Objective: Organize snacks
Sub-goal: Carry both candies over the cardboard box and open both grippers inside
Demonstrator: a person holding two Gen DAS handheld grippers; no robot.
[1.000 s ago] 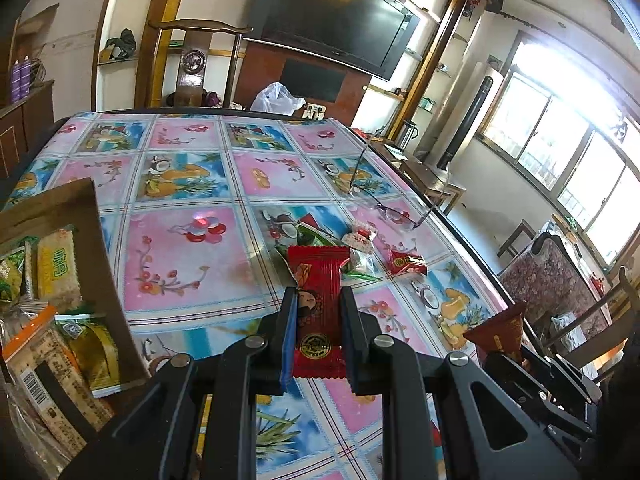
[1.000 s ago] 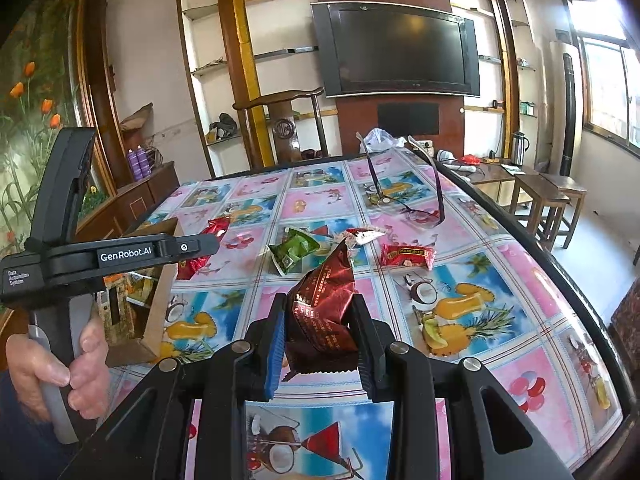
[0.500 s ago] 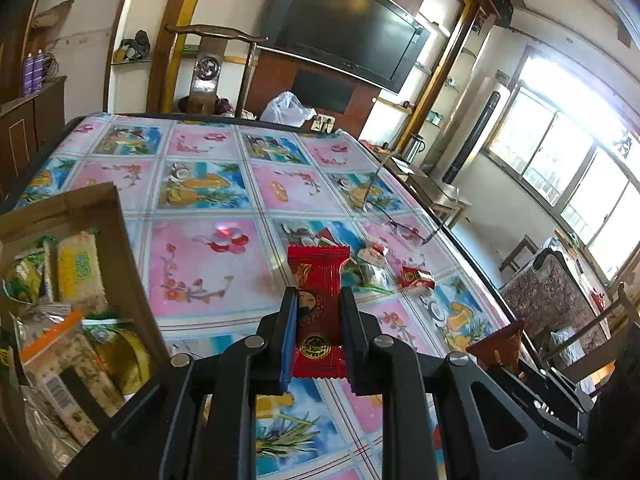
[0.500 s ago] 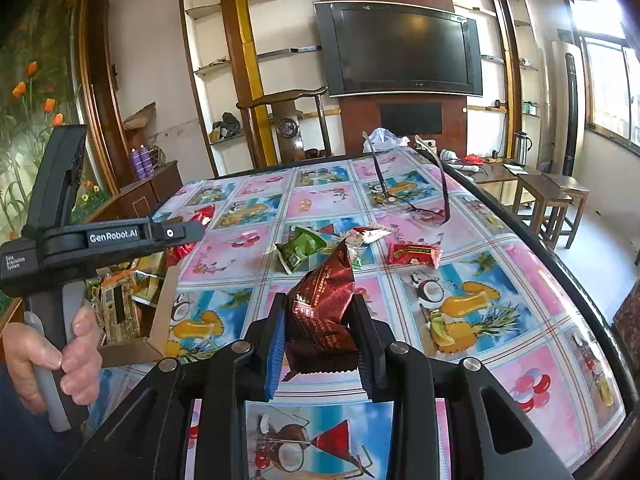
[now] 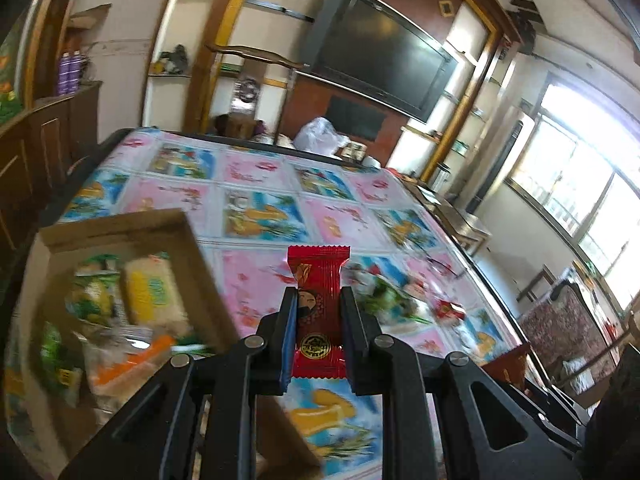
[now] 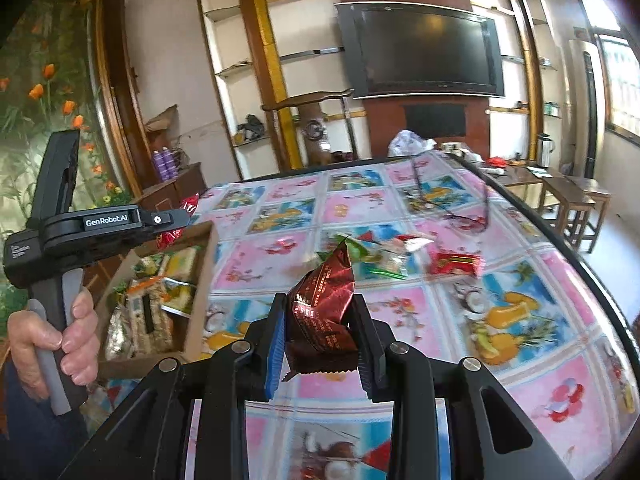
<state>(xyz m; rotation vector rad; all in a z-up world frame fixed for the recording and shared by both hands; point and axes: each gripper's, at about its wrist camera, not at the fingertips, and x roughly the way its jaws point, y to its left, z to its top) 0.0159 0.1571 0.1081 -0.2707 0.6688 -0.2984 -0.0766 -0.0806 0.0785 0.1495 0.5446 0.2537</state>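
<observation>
My left gripper [image 5: 319, 300] is shut on a flat red snack packet [image 5: 319, 304] that stands upright between its pads. It hangs just right of an open cardboard box [image 5: 188, 240] holding several wrapped snacks. In the right wrist view the same left gripper [image 6: 182, 218], held by a hand [image 6: 52, 340], sits over that box [image 6: 200, 300] with the red packet [image 6: 188, 204] at its tip. My right gripper [image 6: 320, 300] is shut on a crumpled dark-brown packet [image 6: 322, 312] above the table. Loose snacks remain on the cloth: a green packet [image 6: 376, 264] and a red packet [image 6: 456, 262].
The table wears a pink and blue fruit-print cloth [image 6: 520, 320] with a dark rim [image 6: 560, 248]. Eyeglasses [image 6: 452, 208] lie toward the far right of it. A wooden chair [image 6: 312, 120], shelves and a television [image 6: 428, 52] stand beyond the far edge.
The left gripper has carried the red packet leftward toward the box, which now fills more of its view. The right gripper has drifted slightly with its brown packet still held.
</observation>
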